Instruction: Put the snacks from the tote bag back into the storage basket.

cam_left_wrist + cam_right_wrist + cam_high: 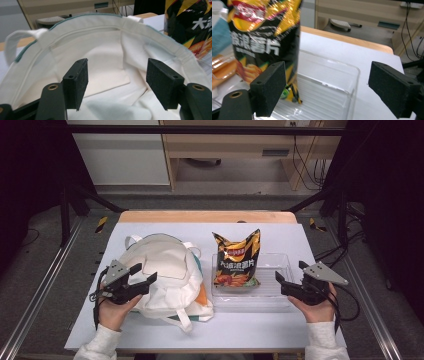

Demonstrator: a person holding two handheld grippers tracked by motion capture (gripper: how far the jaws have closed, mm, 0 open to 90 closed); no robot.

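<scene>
White canvas bag (pixel 167 277) lies left of centre on the table (pixel 280 330), mouth gaping, nothing visible inside. Right of it, the clear tray (pixel 277 292) carries an upright chip bag (pixel 237 260). Left gripper (pixel 145 279) spreads wide at the bag's edge; right gripper (pixel 290 276) wide, empty, at the tray's right rim.

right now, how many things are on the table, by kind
white canvas tote bag: 1
black and yellow chip bag: 1
clear plastic tray: 1
total: 3
</scene>
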